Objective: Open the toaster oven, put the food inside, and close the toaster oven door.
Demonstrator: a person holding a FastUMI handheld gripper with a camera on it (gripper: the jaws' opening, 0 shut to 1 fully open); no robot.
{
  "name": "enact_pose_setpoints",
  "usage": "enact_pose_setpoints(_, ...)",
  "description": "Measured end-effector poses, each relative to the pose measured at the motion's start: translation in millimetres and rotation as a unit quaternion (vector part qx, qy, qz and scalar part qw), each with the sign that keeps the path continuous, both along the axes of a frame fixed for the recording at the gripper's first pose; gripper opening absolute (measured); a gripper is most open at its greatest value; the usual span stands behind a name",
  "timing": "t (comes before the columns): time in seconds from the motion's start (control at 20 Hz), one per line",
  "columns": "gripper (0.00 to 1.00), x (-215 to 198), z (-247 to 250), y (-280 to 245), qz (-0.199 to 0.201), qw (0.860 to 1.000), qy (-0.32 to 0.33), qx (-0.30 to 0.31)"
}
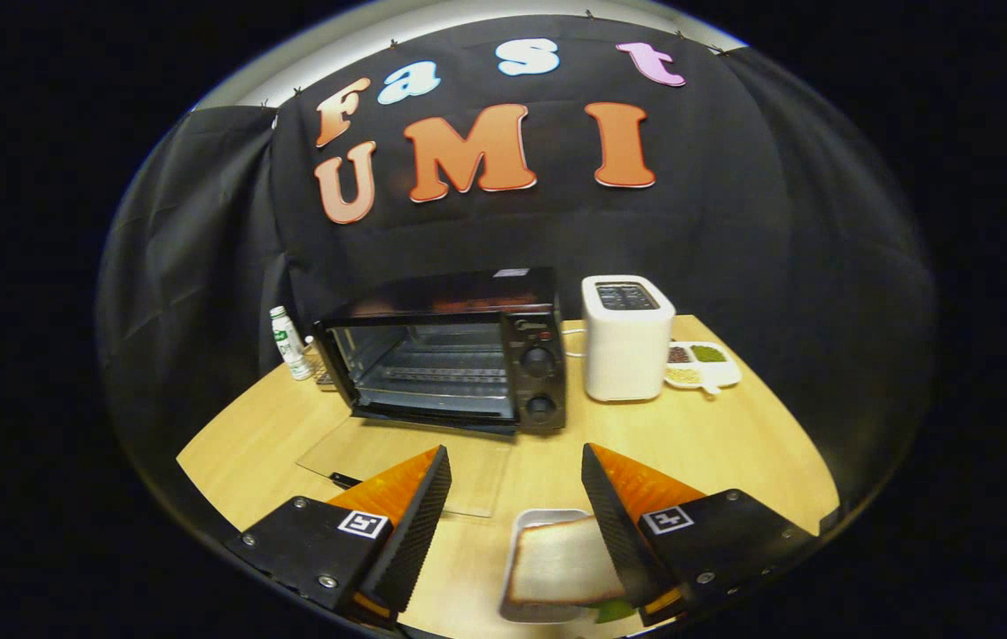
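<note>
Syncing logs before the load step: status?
Hand-held gripper open, empty. Toaster oven door down. Bread slice in tray between the fingers. Nothing blocking.

The toaster oven (pixel 454 355) stands open at the far side of the desk (pixel 734 444), its glass door (pixel 410 466) lying flat toward the near side. The way from the spread claw (pixel 516 470) to the oven's mouth is free over that door. A white toaster (pixel 627 337) crowds the oven's right side; a bottle (pixel 288 342) stands at its left.
</note>
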State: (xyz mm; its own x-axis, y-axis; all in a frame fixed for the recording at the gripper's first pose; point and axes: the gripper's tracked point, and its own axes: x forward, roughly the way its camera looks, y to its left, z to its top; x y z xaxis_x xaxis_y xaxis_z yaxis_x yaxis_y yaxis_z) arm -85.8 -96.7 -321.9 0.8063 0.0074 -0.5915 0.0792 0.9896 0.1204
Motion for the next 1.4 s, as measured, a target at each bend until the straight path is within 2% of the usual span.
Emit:
enact_pose_setpoints(0.25, 0.94, -25.5, -10.0, -44.0, -0.024, 0.999, 0.044, 0.012)
enact_pose_setpoints(0.55, 0.95, -52.8, -56.5, -63.9, -0.034, 0.992, 0.111, 0.051)
enact_pose_setpoints(0.75, 0.91, -62.8, -76.6, -53.7, -0.027, 0.981, 0.150, 0.116)
enact_pose_setpoints(0.85, 0.84, -60.6, -75.4, -46.2, -0.016, 0.977, 0.155, 0.148)
enact_pose_setpoints(0.95, 0.68, -62.1, -73.0, -38.1, -0.010, 0.968, 0.169, 0.187)
enact_pose_setpoints(1.0, 0.54, -64.4, -72.9, -35.2, -0.014, 0.962, 0.180, 0.206)
enact_pose_setpoints(1.05, 0.49, -64.0, -73.8, -33.7, -0.019, 0.957, 0.187, 0.221)
enact_pose_setpoints(1.2, 0.36, -60.6, -70.7, -33.2, -0.038, 0.951, 0.191, 0.241)
enact_pose_setpoints(1.4, 0.27, -53.8, -51.0, -37.8, -0.051, 0.958, 0.170, 0.223)
